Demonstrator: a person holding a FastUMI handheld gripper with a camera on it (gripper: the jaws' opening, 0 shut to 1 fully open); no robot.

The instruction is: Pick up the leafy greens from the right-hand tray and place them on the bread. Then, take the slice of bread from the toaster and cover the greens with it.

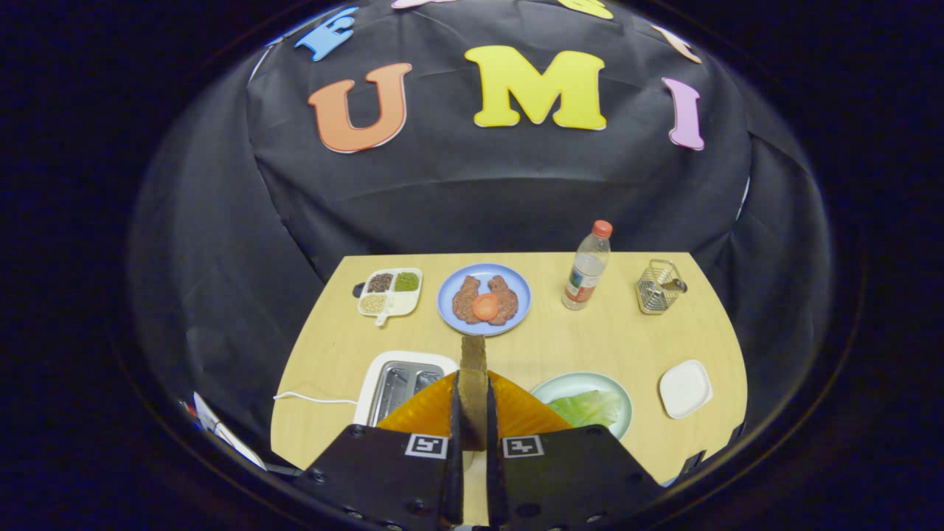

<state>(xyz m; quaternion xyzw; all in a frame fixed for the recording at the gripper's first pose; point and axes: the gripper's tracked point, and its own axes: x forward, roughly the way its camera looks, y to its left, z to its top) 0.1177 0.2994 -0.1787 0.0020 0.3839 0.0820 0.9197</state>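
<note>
The tool (473,402) is clenched on a brown slice of bread (473,383) standing edge-on between its fingers, above the white toaster (402,383). Pale leafy greens (586,407) lie on the green plate (582,382) beside it, on the wooden desk (619,339).

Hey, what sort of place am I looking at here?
Probably a staged kitchen booth: a wooden table against black cloth, with a toaster and plated food. The tool is shut on a bread slice.
</note>
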